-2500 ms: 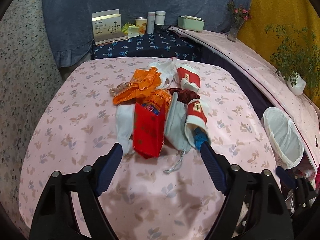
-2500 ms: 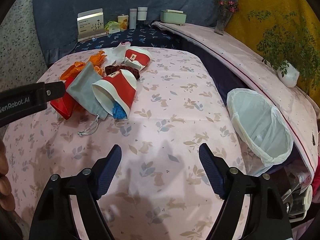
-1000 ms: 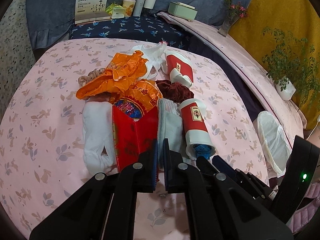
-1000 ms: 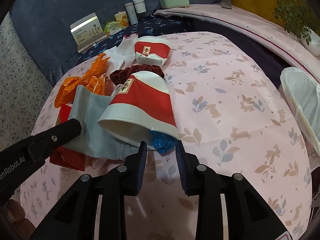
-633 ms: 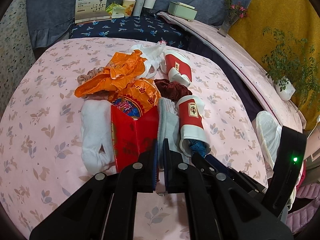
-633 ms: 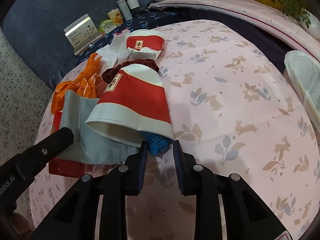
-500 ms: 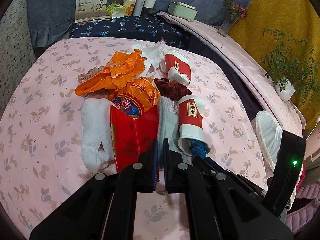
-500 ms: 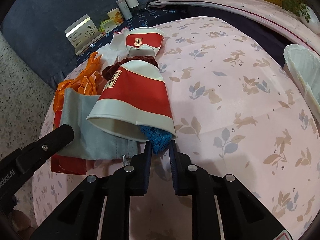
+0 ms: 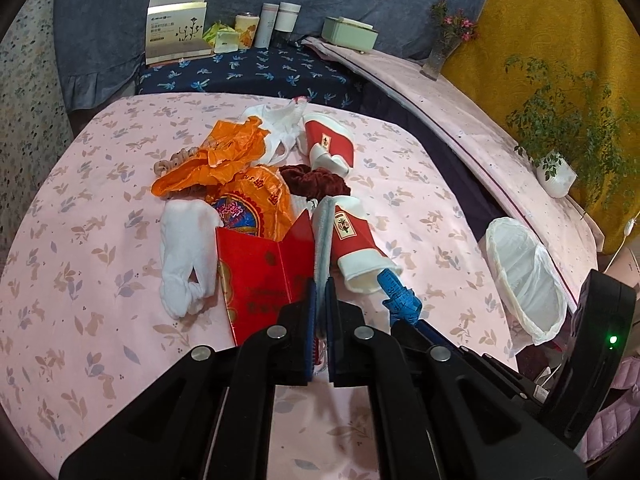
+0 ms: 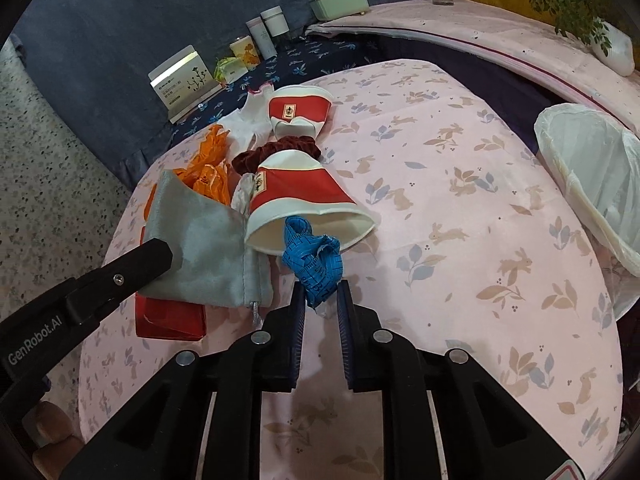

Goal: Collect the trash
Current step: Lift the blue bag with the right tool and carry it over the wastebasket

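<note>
The crumpled blue measuring tape hangs pinched between the narrowly parted jaws of the right gripper, its upper loop lying at the mouth of the red-and-white paper cup that rests on its side on the pink rabbit-print tablecloth; the left wrist view shows the same tape only as a short blue tip beyond the cup's rim, with the right tool's black body below it; beside the cup, the grey drawstring fabric pouch is clamped at its edge by the left gripper, whose jaws are drawn almost together on the cloth; the right wrist view shows the pouch broad and flat with its cord dangling, while the left view shows it edge-on as a thin grey strip; the red printed paper bag stands open just left of the pouch in the left view, yet shows only as a red corner under the pouch in the right view; only the left view shows the white cloth glove and the full spread of the crumpled orange plastic bag; a dark red scrunchie and a second red-and-white paper cup lie farther back; the white-lined waste bin stands off the table's right side.
</note>
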`<move>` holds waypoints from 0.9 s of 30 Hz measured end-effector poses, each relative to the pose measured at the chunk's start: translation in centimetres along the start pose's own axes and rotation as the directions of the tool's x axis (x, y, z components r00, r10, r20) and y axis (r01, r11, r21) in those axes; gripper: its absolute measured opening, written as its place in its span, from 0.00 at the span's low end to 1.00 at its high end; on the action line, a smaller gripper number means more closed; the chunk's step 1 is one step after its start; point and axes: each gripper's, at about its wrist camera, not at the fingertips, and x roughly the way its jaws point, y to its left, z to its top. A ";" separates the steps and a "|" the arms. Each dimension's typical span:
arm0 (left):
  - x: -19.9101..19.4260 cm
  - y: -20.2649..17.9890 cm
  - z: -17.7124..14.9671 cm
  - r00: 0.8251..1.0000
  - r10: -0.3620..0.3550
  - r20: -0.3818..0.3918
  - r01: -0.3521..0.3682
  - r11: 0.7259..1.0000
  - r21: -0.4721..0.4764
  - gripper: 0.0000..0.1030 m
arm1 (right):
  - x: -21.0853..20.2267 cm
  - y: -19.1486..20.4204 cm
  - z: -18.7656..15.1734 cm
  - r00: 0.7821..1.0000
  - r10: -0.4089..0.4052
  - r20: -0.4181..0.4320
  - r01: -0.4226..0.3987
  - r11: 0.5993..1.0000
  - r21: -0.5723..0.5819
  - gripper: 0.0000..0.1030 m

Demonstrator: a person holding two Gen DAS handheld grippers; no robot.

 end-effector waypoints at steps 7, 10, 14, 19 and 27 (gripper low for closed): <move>-2.5 -2.2 -0.4 0.999 -0.003 0.040 0.002 1.000 0.032 0.03 | -3.6 -1.1 -0.2 0.998 0.015 0.064 -0.016 1.000 0.018 0.15; -3.3 -3.5 -0.6 0.999 -0.008 0.054 0.006 0.999 0.052 0.03 | -5.2 -2.0 -0.2 0.996 0.015 0.093 -0.018 0.999 0.032 0.15; -4.2 -5.6 -0.7 0.997 -0.023 0.068 0.017 0.996 0.084 0.03 | -7.3 -3.4 -0.1 0.991 0.005 0.133 -0.012 0.999 0.049 0.15; -4.8 -8.8 -0.6 0.996 -0.048 0.081 0.037 0.991 0.132 0.03 | -9.2 -5.5 0.1 0.985 -0.015 0.172 0.001 0.997 0.082 0.15; -4.3 -14.8 0.1 0.989 -0.124 0.084 0.105 0.973 0.207 0.03 | -11.3 -10.4 0.6 0.973 -0.073 0.217 0.039 0.987 0.154 0.15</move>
